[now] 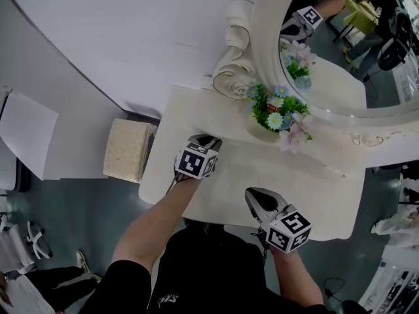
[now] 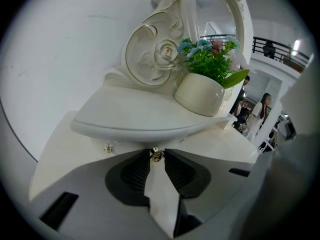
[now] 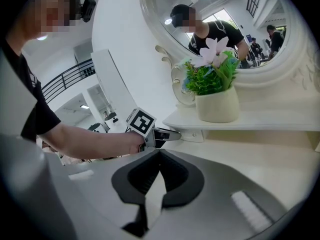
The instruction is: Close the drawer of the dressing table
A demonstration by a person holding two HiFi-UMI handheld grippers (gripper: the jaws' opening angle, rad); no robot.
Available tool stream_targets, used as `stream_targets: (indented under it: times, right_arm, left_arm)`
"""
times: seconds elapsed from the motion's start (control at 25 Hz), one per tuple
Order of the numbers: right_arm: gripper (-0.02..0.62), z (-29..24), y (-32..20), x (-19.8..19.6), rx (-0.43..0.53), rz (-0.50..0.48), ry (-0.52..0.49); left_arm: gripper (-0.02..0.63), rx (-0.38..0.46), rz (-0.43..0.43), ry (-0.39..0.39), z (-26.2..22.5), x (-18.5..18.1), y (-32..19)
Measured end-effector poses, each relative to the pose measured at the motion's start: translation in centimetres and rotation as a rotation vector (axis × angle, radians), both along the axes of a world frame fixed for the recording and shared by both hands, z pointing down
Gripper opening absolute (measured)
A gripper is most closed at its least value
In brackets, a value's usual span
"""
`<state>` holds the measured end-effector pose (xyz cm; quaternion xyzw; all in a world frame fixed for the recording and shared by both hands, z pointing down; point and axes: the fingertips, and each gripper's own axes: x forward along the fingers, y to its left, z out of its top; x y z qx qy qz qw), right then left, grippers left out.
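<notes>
The cream dressing table (image 1: 327, 195) carries a low raised shelf (image 2: 130, 116) with a small drawer (image 3: 194, 134) beneath it. The shelf's overhang hides most of the drawer front. My left gripper (image 2: 156, 155) points at the drawer, and its jaw tips sit tight on either side of a small gold drawer knob (image 2: 156, 155). In the head view the left gripper (image 1: 208, 138) is at the table's left part. My right gripper (image 3: 159, 152) hovers over the tabletop nearer the front edge, shut with nothing between its tips; it shows in the head view as the right gripper (image 1: 252, 193).
A cream pot of artificial flowers (image 1: 278, 120) stands on the shelf, against the oval carved-frame mirror (image 1: 340, 44). A second small knob (image 2: 107, 147) sits to the left under the shelf. A beige padded stool (image 1: 127, 150) stands on the floor left of the table, by the white wall.
</notes>
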<state>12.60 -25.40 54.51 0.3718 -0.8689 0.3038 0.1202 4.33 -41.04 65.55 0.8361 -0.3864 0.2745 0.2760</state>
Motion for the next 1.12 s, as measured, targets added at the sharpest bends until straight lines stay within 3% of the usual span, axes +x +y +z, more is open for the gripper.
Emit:
stream_targets:
  times: [0.36,0.72,1.12]
  right_arm:
    - [0.011,-1.9,1.0,1.2,0.026,0.042,0.038]
    - [0.011,-5.9,0.8,0.4,0.108,0.067,0.044]
    - [0.011,-12.4,1.8,-1.5,0.298,0.067,-0.006]
  left_arm:
    - [0.111,0.023,-0.004,-0.012,0.0,0.1,0.0]
    - [0.120,0.040,-0.023,0.039,-4.4,-2.9,2.1]
    - [0.089,0.205,-0.055,0.088,-13.6,-8.5,6.7]
